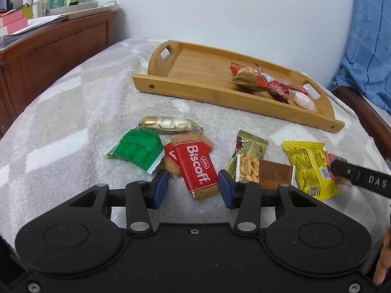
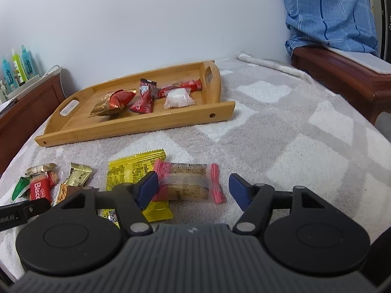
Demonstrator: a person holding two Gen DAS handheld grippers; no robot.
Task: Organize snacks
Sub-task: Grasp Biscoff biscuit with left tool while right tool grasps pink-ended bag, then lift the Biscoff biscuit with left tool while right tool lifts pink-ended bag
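Right wrist view: my right gripper (image 2: 193,189) is wide open, holding nothing, straddling the pink-ended snack (image 2: 188,182) at lower centre. I should drop lower, centre it (yellow packet (image 2: 133,171) overlaps underneath), close gently. Left gripper (image 1: 193,186) gapes empty over the Biscoff (image 1: 196,168); tray (image 2: 136,128) sits upper left.

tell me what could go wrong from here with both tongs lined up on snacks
1. The left tongs straddle the Biscoff pack, which overlaps another biscuit pack; closing may drag both.
2. The right tongs frame the pink-ended snack lying on the yellow packet, so one finger might catch the yellow one too.
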